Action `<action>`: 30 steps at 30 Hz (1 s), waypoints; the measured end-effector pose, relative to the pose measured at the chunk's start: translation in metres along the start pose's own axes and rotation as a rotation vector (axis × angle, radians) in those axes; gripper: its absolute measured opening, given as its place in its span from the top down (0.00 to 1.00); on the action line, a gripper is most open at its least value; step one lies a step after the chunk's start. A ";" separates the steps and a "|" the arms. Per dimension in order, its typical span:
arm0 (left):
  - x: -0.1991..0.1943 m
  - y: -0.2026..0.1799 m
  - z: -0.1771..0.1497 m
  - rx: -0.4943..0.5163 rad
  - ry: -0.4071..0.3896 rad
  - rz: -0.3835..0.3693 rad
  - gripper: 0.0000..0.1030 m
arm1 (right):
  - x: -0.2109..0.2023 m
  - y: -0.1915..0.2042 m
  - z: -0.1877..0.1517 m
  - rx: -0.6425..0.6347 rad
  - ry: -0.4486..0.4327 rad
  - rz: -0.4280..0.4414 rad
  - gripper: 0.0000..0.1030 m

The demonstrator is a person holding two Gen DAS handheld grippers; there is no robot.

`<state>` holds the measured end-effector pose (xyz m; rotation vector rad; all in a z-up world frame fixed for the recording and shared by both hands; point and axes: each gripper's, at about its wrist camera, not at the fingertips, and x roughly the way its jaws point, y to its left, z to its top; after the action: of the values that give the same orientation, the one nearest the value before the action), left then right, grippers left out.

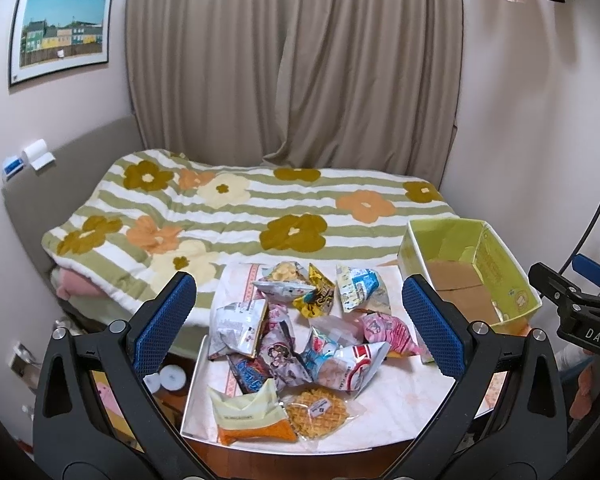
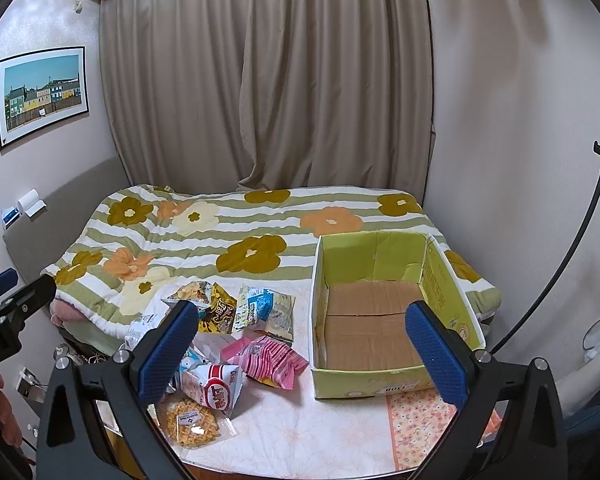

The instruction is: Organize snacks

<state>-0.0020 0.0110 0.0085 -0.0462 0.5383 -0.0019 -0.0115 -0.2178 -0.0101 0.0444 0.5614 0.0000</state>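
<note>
On the surface (image 2: 320,432) beside the bed (image 2: 260,220), snack packets (image 1: 300,340) lie heaped left of the empty cardboard box (image 2: 380,384); left gripper (image 1: 300,328) and right gripper (image 2: 312,352) hover, jaws spread, holding nothing; advise pinching one top packet by its edge, avoiding neighbours.

Both cameras look down over the worktop (image 1: 380,420) toward the bed (image 2: 260,220) and curtain (image 1: 292,60). The left sits near the snacks (image 1: 296,332), the right seemingly nearer the box (image 2: 384,312); both share these.
</note>
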 end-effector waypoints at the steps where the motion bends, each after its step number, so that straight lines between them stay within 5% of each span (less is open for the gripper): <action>1: 0.000 0.000 0.000 -0.001 0.000 0.000 0.00 | 0.000 0.000 0.000 -0.002 0.000 0.000 0.00; 30: 0.001 0.002 -0.005 -0.020 0.022 -0.012 0.00 | -0.006 -0.008 -0.002 0.003 -0.002 -0.002 0.00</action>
<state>-0.0042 0.0128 0.0036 -0.0691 0.5601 -0.0082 -0.0182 -0.2260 -0.0091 0.0471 0.5597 -0.0027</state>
